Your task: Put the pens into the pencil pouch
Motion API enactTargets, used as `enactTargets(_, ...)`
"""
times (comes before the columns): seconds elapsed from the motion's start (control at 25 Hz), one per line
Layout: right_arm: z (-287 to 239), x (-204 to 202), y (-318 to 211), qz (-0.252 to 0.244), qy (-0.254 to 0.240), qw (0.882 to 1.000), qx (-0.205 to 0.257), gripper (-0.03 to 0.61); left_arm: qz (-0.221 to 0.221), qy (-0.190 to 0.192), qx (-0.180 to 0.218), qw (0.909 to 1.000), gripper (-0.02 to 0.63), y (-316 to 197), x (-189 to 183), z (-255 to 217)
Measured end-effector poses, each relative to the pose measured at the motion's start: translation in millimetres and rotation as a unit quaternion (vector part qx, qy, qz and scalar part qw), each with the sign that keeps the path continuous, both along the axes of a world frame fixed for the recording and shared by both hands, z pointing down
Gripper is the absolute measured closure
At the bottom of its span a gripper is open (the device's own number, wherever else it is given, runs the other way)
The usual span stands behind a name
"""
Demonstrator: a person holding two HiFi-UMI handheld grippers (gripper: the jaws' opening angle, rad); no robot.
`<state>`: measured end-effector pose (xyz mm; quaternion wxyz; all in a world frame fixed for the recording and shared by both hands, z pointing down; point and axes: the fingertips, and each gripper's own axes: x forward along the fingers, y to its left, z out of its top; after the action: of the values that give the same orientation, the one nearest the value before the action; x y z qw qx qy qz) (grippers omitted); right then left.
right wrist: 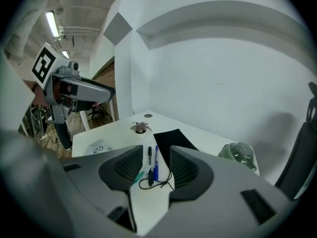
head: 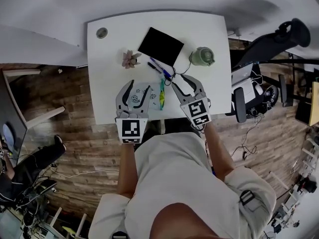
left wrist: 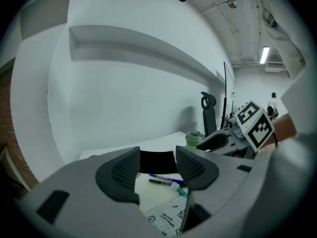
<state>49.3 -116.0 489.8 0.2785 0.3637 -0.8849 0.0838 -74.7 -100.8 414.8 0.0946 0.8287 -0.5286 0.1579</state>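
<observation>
A blue pen (head: pixel 160 66) and a black pen (head: pixel 154 67) lie side by side on the white table (head: pixel 109 54), just in front of a flat black rectangle (head: pixel 160 45). A green pen (head: pixel 162 89) lies nearer, beside a white pouch printed with doodles (head: pixel 141 97). My left gripper (head: pixel 136 89) hangs open over that pouch, which shows below its jaws (left wrist: pixel 168 217). My right gripper (head: pixel 183 82) is open too, just right of the green pen. Beyond its jaws lie the black pen (right wrist: pixel 149 155), the blue pen (right wrist: pixel 156 158) and the green pen (right wrist: pixel 140 176). Neither gripper holds anything.
A small potted succulent (head: pixel 131 59) stands left of the pens and a green lidded jar (head: pixel 202 57) to their right. A thin black cord loop (right wrist: pixel 159 183) lies by the pen tips. An office chair (head: pixel 269 41) stands off the table's right side.
</observation>
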Motion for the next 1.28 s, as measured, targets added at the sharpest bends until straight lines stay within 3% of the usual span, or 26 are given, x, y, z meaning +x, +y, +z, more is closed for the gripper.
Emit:
enactTargets(0.64,88.9,-3.7,4.0,-0.054,0.058,0.993,-0.085,0.457,0.019,-0.015,-0.09,0.9957,0.436,10.2,23.5,74.3)
enactTargets(1.28,141.8,-12.0,2.7,-0.084,0.091,0.982,-0.14,0.491,0.024,-0.01,-0.131,0.9911,0.454,18.9,36.2,106.3)
